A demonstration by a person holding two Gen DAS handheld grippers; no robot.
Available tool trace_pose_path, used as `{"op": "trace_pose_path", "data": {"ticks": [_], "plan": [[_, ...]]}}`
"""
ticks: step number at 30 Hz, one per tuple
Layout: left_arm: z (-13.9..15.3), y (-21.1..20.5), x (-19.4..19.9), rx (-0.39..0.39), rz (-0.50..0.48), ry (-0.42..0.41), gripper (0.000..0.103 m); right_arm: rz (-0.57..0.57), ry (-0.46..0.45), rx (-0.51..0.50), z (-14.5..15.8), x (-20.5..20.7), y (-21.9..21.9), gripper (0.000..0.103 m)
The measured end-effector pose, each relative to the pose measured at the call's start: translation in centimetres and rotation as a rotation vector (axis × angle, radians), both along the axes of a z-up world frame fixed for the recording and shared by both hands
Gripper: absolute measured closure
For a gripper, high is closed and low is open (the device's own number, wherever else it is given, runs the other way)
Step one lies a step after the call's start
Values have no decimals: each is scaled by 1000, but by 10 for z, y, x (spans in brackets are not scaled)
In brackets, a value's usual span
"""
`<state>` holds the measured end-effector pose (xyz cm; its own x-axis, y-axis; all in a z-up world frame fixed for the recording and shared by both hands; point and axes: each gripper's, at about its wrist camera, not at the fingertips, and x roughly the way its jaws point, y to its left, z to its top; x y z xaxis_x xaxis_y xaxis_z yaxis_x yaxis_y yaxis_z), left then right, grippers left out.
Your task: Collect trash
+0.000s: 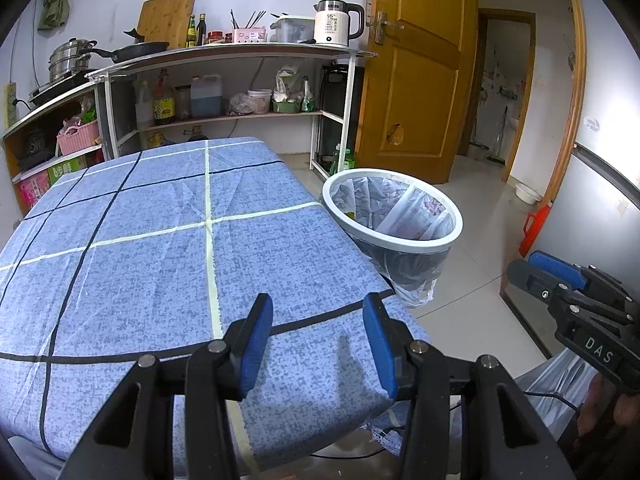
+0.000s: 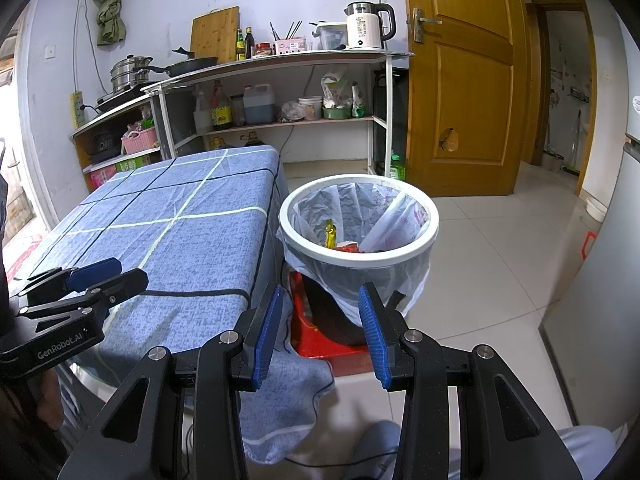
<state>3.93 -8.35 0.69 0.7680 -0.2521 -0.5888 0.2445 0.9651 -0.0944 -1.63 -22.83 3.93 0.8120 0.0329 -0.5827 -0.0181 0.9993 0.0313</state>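
A white-rimmed trash bin [image 1: 436, 246] lined with a clear plastic bag stands just off the table's right edge. Inside the trash bin [image 2: 400, 258] lie a yellow-green wrapper [image 2: 330, 234] and a red wrapper [image 2: 347, 246]. The table [image 1: 160, 240] wears a blue checked cloth with nothing on it. My left gripper [image 1: 318, 308] hovers over the table's near right corner, open, with nothing between its blue pads. My right gripper [image 2: 321, 296] is open and empty too, pointing at the bin from in front. Each gripper shows in the other's view: the right gripper [image 1: 526, 266], the left gripper [image 2: 132, 271].
A red stool [image 2: 320, 344] carries the bin. Behind the table runs a shelf unit [image 1: 240, 50] with pans, bottles and a white kettle [image 1: 334, 24]. A wooden door [image 1: 416, 80] stands open at the back right. A grey cabinet [image 2: 600, 280] lines the right side; tiled floor lies between.
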Motion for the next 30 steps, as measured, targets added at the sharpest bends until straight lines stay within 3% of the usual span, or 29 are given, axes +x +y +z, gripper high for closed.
{"op": "trace_pose_path", "data": {"ticks": [30], "plan": [[-2,-8,-3,8,-18,-1,54,1,-1,0,0,0,1,62]]}}
